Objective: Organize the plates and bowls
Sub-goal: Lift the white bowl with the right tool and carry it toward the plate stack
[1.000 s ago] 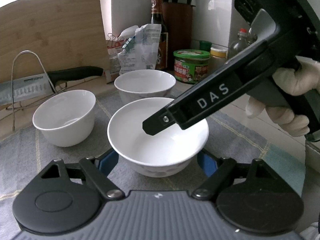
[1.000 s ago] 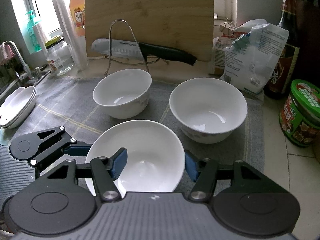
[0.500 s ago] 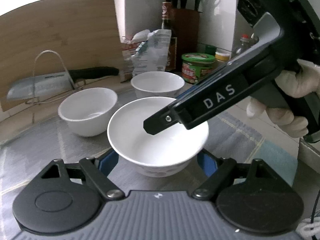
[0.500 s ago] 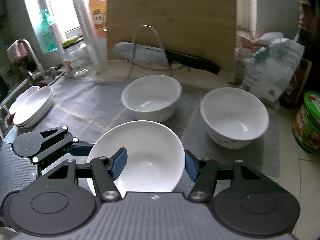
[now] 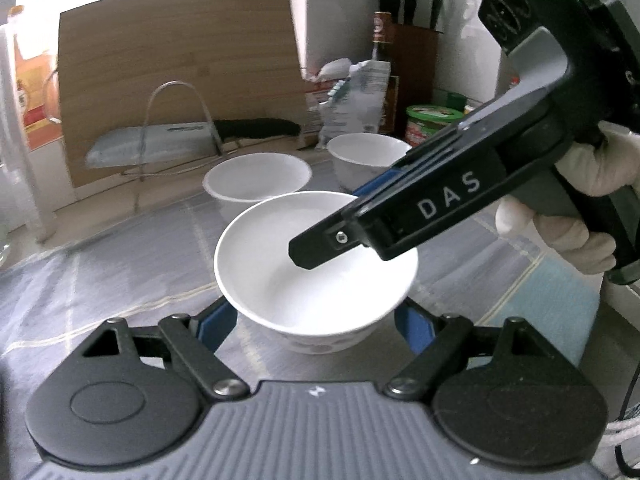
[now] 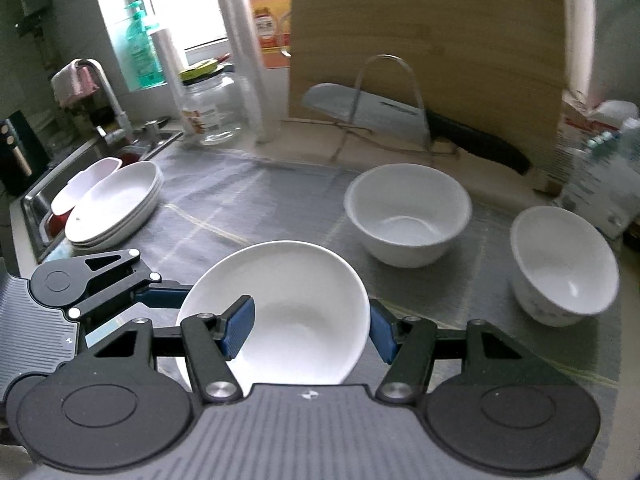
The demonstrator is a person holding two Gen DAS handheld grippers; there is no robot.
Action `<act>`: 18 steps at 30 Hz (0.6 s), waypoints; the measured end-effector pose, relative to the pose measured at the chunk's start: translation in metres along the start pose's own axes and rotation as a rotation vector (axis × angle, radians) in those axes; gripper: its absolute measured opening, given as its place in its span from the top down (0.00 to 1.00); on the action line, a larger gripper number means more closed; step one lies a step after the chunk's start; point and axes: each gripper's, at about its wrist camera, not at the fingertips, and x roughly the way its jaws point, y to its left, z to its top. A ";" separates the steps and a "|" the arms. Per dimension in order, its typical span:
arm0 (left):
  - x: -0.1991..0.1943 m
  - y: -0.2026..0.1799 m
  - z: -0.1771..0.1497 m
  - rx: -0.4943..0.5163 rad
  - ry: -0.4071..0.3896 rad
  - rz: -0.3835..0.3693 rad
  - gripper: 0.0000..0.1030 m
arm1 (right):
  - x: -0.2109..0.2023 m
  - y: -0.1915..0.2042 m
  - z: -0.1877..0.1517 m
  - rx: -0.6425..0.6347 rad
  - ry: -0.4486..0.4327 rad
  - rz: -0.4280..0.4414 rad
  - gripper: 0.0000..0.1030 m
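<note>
A white bowl [image 5: 316, 276] is held between both grippers above the grey mat. My left gripper [image 5: 316, 324] has its blue pads against the bowl's two sides. My right gripper [image 6: 306, 330] grips the same bowl [image 6: 288, 312], one pad inside the rim and one outside. The right gripper's finger [image 5: 400, 216] crosses over the bowl in the left wrist view. Two more white bowls [image 6: 408, 212] [image 6: 564, 264] stand on the mat behind. A stack of white plates [image 6: 112, 204] sits at the left by the sink.
A wooden cutting board [image 6: 424, 40] leans at the back with a knife [image 6: 400, 116] on a wire stand. Jars, bottles and a faucet [image 6: 100, 92] stand at the back left. A food bag [image 5: 360, 100] and green tin [image 5: 432, 120] stand at the right.
The held bowl and both grippers have moved left, away from the two standing bowls and toward the stack of plates. Both grips stayed the same.
</note>
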 end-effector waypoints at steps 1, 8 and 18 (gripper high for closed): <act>-0.003 0.004 -0.002 -0.005 0.001 0.003 0.17 | 0.002 0.004 0.002 -0.002 0.001 0.004 0.36; -0.020 0.027 -0.012 -0.023 0.006 0.023 0.17 | 0.016 0.031 0.010 -0.020 0.010 0.025 0.36; -0.034 0.053 -0.025 -0.038 0.020 0.035 0.17 | 0.037 0.058 0.018 -0.036 0.037 0.043 0.36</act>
